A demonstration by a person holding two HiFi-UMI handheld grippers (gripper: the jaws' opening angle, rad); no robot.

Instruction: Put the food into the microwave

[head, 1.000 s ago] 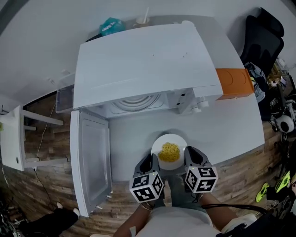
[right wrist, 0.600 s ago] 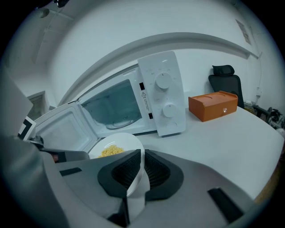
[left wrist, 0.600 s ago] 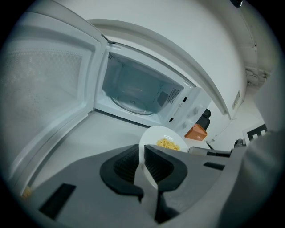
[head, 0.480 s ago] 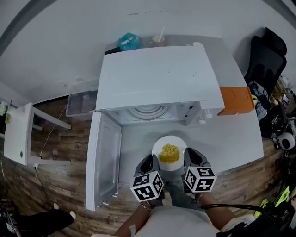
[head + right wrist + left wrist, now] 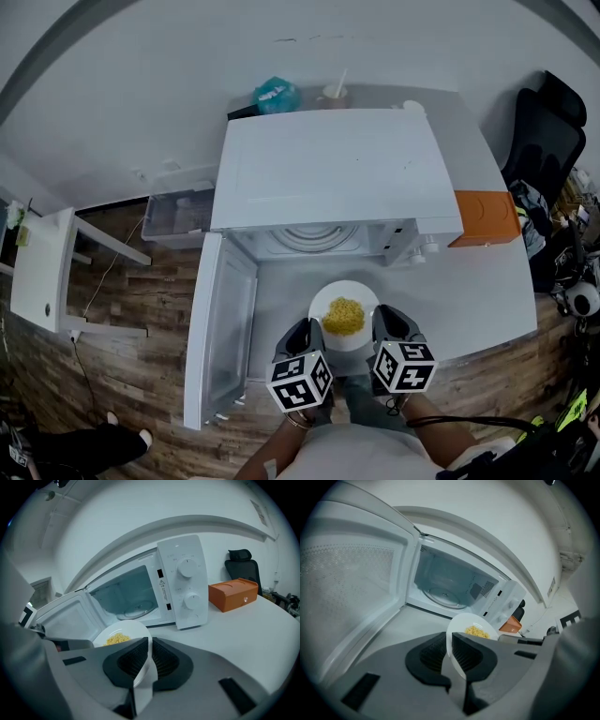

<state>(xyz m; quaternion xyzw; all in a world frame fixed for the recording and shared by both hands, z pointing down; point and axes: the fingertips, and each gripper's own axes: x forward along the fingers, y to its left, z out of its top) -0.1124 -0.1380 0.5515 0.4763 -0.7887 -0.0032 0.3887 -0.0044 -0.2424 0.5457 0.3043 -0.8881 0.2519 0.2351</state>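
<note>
Over white desk, just near of open microwave: held plate of yellow noodles, left hand-held gripper and right hand-held gripper each pinched on its rim. Judged mid-carry; next, called for a level push far onto glass turntable.

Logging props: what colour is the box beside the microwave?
Orange box; clearest in right gripper view.

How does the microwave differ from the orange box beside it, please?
The microwave is white and much bigger; the orange box is small. The microwave's door hangs wide open, while the box is closed. Both stand on the same white table.
</note>
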